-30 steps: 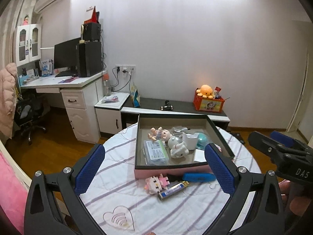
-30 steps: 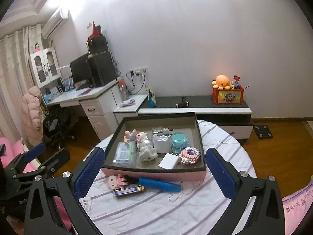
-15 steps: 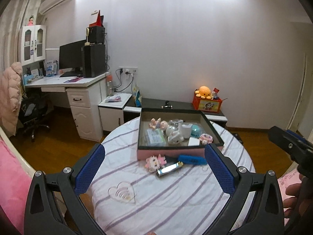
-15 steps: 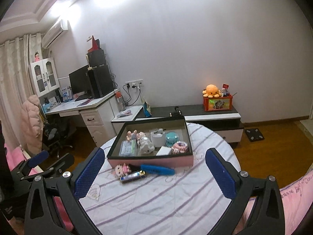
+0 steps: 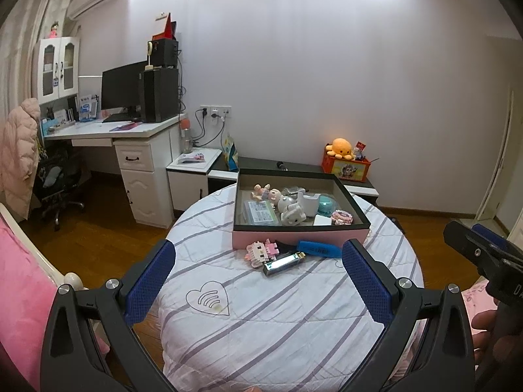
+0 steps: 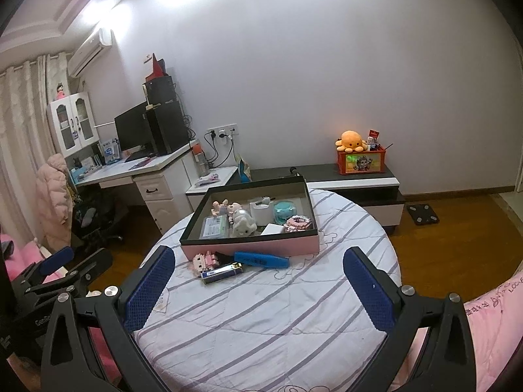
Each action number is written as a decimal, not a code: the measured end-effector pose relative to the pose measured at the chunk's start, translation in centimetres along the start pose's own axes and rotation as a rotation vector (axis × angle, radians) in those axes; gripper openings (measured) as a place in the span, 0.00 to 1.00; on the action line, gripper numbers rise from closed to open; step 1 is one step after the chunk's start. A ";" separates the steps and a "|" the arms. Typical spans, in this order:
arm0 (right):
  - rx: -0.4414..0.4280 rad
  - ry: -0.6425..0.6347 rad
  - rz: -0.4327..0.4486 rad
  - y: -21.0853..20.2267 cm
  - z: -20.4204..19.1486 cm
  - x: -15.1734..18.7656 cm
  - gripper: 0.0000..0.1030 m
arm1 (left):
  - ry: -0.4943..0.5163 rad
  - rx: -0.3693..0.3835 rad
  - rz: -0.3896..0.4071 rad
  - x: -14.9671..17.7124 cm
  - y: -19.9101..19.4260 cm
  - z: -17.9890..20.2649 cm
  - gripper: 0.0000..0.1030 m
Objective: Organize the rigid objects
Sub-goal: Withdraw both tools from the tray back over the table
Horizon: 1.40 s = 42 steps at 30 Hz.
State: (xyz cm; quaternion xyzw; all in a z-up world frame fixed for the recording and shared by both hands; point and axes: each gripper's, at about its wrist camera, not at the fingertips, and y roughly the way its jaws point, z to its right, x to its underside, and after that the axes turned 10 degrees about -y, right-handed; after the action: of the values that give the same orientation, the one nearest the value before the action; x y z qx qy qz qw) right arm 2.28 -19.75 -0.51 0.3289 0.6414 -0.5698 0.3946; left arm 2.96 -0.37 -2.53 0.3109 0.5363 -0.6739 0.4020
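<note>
Both grippers are held well back from the items, above the near edge of the round worktop (image 5: 281, 320). The left gripper (image 5: 258, 281) is spread wide and empty; the right gripper (image 6: 258, 281) is likewise wide apart with nothing between its pads.

Three items lie loose ahead of both grippers, just in front of the pink box (image 5: 294, 240): a pink block figure (image 5: 261, 252), a silver harmonica (image 5: 283, 264) and a blue elongated tool (image 5: 318, 249). The figure and harmonica appear to be touching; the tool rests close against the box wall. Inside the box, small toys and containers are already crowded together.

Risks judged from this position:
- A grasp on the harmonica is likely to nudge the adjoining figure, since little clearance is seen between them.
- The block figure may shed pieces if squeezed hard.
- The quilted cover may be caught by a descending pad.
- Free floor in the box is limited; a dropped item may topple the contents.
</note>
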 end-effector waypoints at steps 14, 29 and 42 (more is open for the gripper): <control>-0.002 -0.020 -0.023 0.2 -0.5 0.5 1.00 | -0.009 0.004 -0.008 0.3 -0.4 0.0 1.00; 0.001 -0.044 -0.077 2.4 -0.5 1.1 1.00 | -0.028 -0.016 -0.055 0.9 2.6 -0.7 1.00; 0.020 -0.095 -0.231 9.8 0.6 3.4 1.00 | -0.013 -0.041 -0.189 3.5 9.7 -1.1 1.00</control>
State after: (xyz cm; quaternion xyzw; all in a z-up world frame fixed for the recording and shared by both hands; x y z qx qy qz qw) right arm 9.28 -19.16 -8.11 0.2293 0.6498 -0.6330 0.3529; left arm 9.76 -1.04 -10.34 0.2462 0.5742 -0.6997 0.3465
